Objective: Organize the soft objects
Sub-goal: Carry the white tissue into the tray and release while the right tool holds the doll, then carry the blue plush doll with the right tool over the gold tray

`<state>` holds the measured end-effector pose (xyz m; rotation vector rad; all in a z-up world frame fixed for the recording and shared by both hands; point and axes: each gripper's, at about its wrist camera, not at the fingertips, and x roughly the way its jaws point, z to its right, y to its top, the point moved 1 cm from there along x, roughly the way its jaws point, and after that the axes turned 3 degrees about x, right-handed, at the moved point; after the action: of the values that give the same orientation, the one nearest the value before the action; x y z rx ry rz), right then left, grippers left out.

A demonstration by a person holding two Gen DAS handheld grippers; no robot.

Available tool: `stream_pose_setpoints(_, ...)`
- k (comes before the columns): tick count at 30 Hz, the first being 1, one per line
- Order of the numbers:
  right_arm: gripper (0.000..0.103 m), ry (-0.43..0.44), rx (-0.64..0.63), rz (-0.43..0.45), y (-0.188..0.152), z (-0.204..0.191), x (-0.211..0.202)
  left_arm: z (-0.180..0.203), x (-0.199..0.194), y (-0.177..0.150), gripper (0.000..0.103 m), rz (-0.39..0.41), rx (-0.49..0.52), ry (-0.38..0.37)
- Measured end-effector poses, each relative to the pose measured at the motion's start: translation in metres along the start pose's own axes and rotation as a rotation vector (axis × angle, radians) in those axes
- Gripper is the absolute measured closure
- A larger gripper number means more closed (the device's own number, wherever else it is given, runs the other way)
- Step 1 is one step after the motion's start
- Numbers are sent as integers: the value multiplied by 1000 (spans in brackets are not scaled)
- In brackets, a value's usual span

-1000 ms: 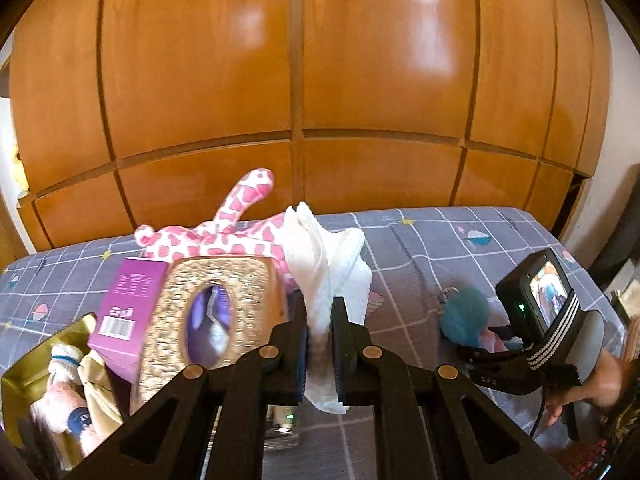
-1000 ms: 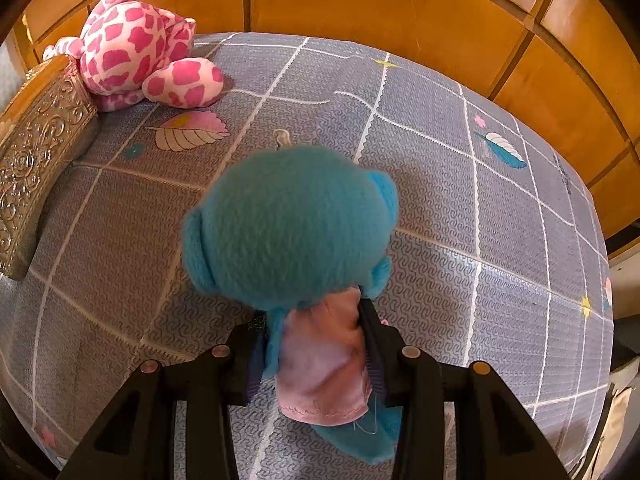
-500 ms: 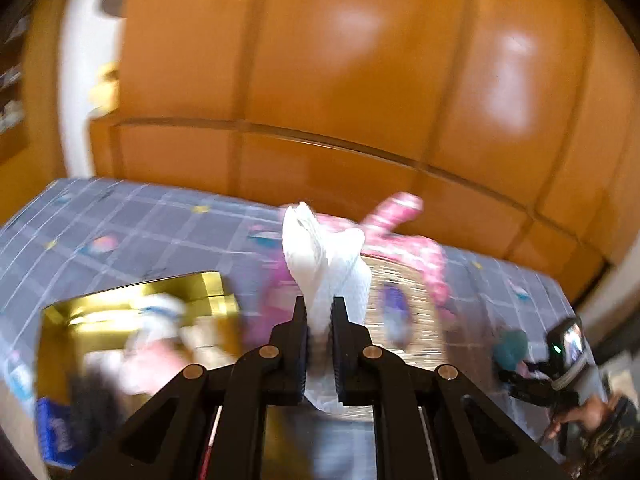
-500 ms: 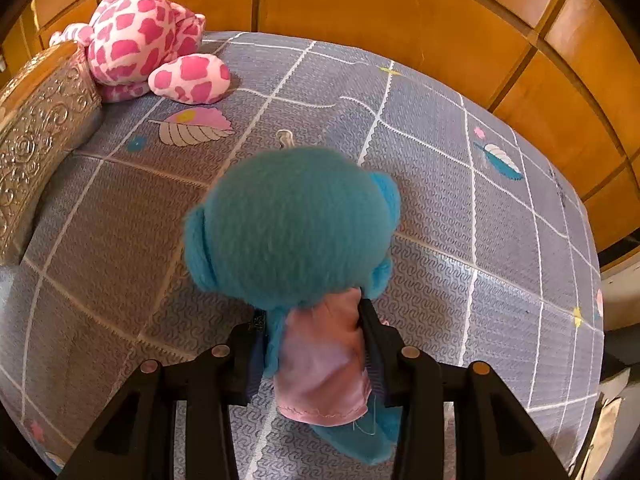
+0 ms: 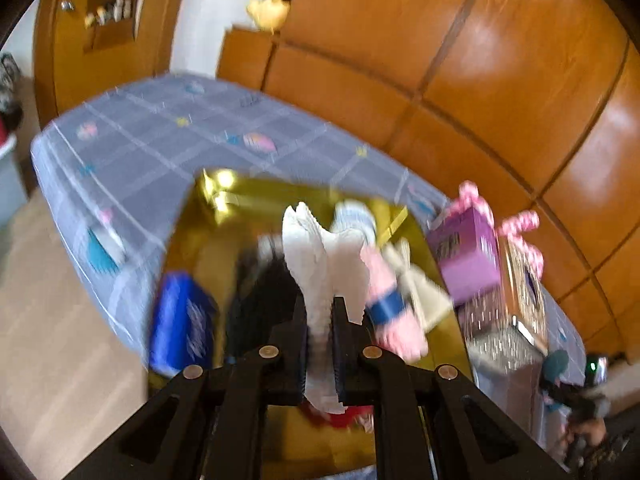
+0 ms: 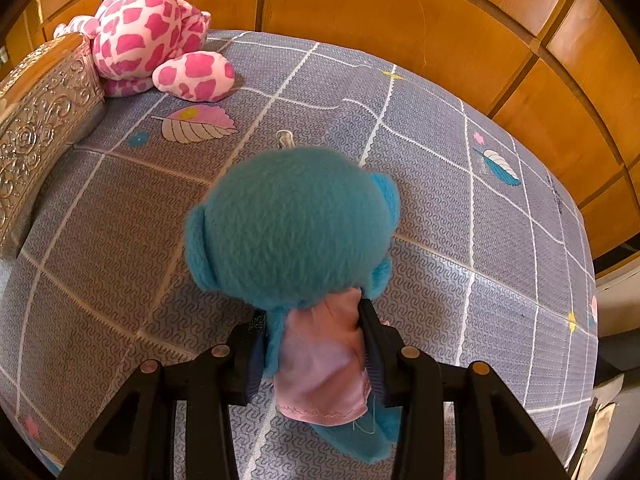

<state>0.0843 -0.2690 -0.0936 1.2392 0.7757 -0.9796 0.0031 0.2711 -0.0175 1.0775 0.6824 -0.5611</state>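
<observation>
Above the gold box (image 5: 280,196) on the bed (image 5: 152,136), the left hand-held gripper (image 5: 320,320) is clamped narrow on a white tissue (image 5: 320,260), which stands up between its jaws. Inside the box lie a blue pack (image 5: 180,320), something black and a pink doll (image 5: 388,300), all blurred. Right of the box stands a purple carton (image 5: 468,256). Over the bed, the right hand-held gripper (image 6: 312,344) holds a teal plush (image 6: 296,224) by its pink dress. Far left, a pink spotted plush (image 6: 152,36) lies beside an ornate tissue box (image 6: 44,104).
</observation>
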Motion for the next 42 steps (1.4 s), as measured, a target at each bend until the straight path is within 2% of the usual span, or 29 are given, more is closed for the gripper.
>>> stream_pose_setpoints(4, 62, -3, -3, 1, 0, 0, 0, 13, 21, -7, 93, -34, -1, -20)
stream_pose_setpoints(8, 62, -9, -5, 2, -2, 0, -1, 20, 44, 2, 92, -30, 27, 40)
stream_pose_setpoints(13, 62, -10, -2, 2, -4, -1, -2, 17, 82, 3, 92, -94, 60, 123)
stream_pose_setpoints(18, 62, -10, -2, 2, -4, -2, -2, 18, 90, 8, 89, -90, 75, 141)
stream_pose_setpoints(19, 62, -9, -1, 1, -4, -1, -2, 17, 89, 9, 87, -92, 68, 135)
stream_pose_setpoints(21, 62, -8, -1, 1, -3, 0, -2, 17, 89, 8, 73, -89, 65, 130)
stream_pose_setpoints(22, 62, -8, -2, 1, -3, 0, -1, 18, 88, 7, 69, -85, 66, 129)
stream_pose_setpoints(24, 62, -8, -2, 1, -3, 0, -1, 19, 85, 4, 48, -83, 71, 130)
stream_pose_setpoints(25, 62, -8, -2, 1, -3, 0, -1, 19, 83, 2, 45, -81, 71, 131)
stream_pose_setpoints(28, 61, -8, -2, 1, -3, 0, -1, 23, 77, -4, 43, -62, 83, 148)
stream_pose_setpoints(30, 62, -9, -2, 2, -3, 0, -1, 27, 74, -7, 38, -51, 102, 157)
stream_pose_setpoints(34, 61, -11, -4, 3, -3, 1, -1, 30, 70, -16, 36, -43, 130, 185)
stream_pose_setpoints(37, 61, -13, -6, 3, -3, 0, -1, 33, 59, -20, 31, 2, 145, 232)
stream_pose_setpoints(42, 62, -25, -16, 7, -4, -2, -1, 46, 37, -23, 20, 83, 178, 254)
